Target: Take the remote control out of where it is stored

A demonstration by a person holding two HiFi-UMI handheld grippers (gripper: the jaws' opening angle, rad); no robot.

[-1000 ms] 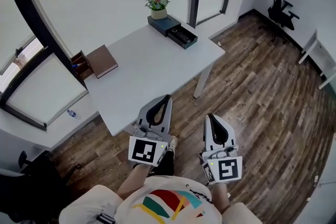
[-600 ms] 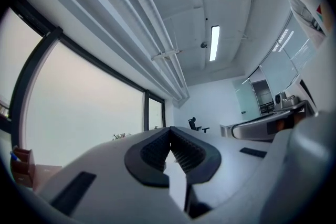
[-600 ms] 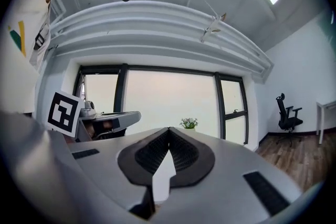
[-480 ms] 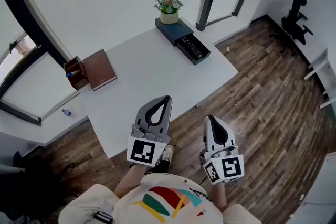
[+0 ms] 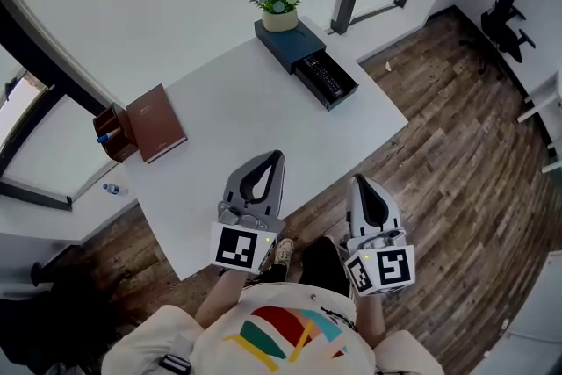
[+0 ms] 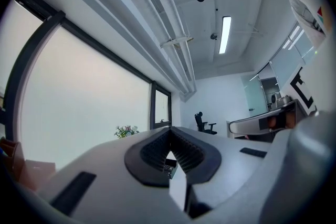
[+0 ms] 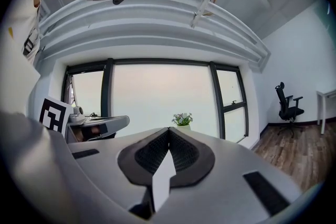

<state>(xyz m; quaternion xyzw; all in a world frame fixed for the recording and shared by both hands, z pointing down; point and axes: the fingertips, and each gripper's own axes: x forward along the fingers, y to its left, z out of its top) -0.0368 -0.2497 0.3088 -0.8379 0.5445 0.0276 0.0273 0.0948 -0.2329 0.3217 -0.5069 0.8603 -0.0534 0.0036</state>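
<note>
Head view: the remote control [image 5: 327, 76] lies in the open drawer [image 5: 344, 97] at the far right corner of the white table [image 5: 237, 123]. My left gripper [image 5: 276, 156] is over the table's near edge. My right gripper [image 5: 359, 182] is just past that edge.

Left gripper view: its jaws are pressed together, holding nothing.

Right gripper view: its jaws are pressed together too, holding nothing.
</note>
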